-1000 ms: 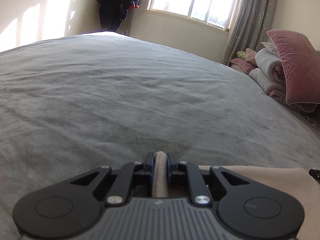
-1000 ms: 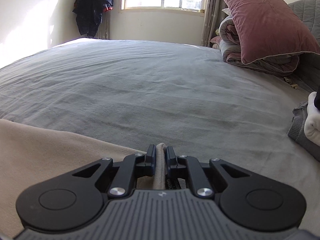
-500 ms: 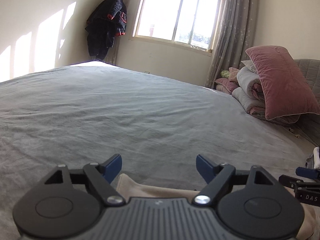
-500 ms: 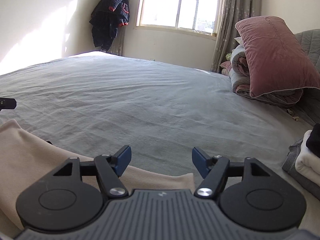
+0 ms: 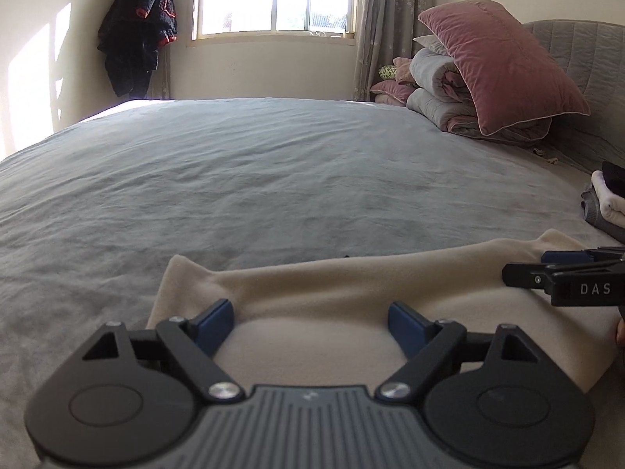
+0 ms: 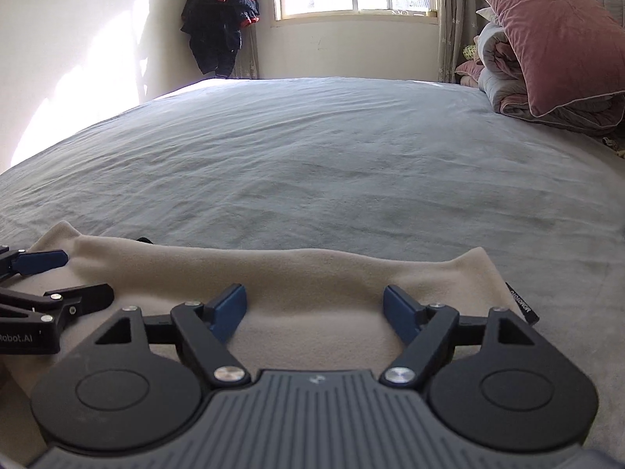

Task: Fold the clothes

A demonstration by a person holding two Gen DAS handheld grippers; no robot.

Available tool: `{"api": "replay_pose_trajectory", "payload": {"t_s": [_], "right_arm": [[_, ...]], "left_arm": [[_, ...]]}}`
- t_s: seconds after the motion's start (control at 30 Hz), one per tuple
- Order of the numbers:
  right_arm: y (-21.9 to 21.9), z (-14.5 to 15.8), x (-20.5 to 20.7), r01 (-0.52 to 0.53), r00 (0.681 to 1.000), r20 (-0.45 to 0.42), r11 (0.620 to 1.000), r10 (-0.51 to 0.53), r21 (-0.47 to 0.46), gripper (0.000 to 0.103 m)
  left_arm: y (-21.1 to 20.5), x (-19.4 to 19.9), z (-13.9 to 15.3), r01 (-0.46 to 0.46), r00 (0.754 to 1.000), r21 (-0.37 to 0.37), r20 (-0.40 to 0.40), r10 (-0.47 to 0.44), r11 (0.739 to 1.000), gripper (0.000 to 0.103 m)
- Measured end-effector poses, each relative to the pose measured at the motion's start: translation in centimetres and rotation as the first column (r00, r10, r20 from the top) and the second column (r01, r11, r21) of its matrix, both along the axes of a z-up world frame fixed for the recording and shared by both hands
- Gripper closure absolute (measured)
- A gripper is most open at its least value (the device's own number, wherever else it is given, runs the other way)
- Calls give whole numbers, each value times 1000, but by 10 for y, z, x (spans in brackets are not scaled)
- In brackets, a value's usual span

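Note:
A beige garment [image 5: 343, 285] [image 6: 297, 273] lies flat on the grey bed [image 5: 273, 179] [image 6: 332, 164], its folded edge running left to right. My left gripper [image 5: 310, 318] hovers over its left part, jaws opening wide, nothing pinched between the blue pads. Over the garment's right part my right gripper [image 6: 314, 306] also has its jaws opening, the cloth lying loose beneath them. Each gripper shows at the edge of the other's view: the right one [image 5: 566, 275], the left one [image 6: 50, 277].
Folded bedding with a pink pillow [image 5: 504, 66] [image 6: 554, 35] is stacked at the head of the bed, back right. A small pile of folded clothes [image 5: 605, 203] sits at the right edge. A dark jacket [image 5: 136, 43] hangs by the window.
Both grippers were shut on the beige garment's edge a second ago. They have let go, opened wide and drawn back, leaving the garment lying on the bed.

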State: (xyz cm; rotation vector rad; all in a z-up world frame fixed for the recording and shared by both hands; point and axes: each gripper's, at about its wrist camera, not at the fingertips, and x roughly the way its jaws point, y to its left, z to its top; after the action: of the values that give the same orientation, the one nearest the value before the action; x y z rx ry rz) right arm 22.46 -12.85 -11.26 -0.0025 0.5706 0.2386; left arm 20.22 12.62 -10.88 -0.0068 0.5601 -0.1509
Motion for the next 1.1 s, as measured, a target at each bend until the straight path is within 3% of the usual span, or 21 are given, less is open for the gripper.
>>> {"api": "replay_pose_trajectory", "payload": {"t_s": [0.23, 0.47, 0.63, 0.73, 0.83, 0.93, 1.0, 1.1], "right_arm": [[-31, 2, -9, 12, 1000, 7, 1000, -12, 9, 24], [-47, 7, -21, 27, 999, 17, 1000, -27, 11, 24], [-55, 19, -34, 80, 997, 22, 997, -80, -1, 22], [-62, 25, -44, 89, 996, 15, 995, -90, 49, 21], [-71, 29, -54, 110, 994, -8, 988, -110, 112, 21], [-80, 30, -67, 137, 990, -53, 973, -129, 187, 21], [-88, 31, -76, 158, 986, -88, 956, -141, 248, 19], [-100, 29, -87, 196, 977, -147, 924, -155, 329, 17]], "left_arm": [[32, -13, 0, 1, 1000, -64, 6, 0, 998, 16], [41, -23, 6, -22, 1000, -51, 0, 22, 998, 12], [61, -37, 18, -88, 996, -124, -8, 87, 988, 11], [70, -47, 26, -117, 993, -186, -24, 115, 976, 11], [79, -55, 33, -153, 988, -268, -74, 138, 951, 11], [88, -62, 35, -213, 974, -362, -151, 169, 908, 11], [97, -70, 35, -251, 964, -454, -200, 176, 855, 11], [106, -82, 33, -293, 951, -534, -250, 182, 793, 11]]}}
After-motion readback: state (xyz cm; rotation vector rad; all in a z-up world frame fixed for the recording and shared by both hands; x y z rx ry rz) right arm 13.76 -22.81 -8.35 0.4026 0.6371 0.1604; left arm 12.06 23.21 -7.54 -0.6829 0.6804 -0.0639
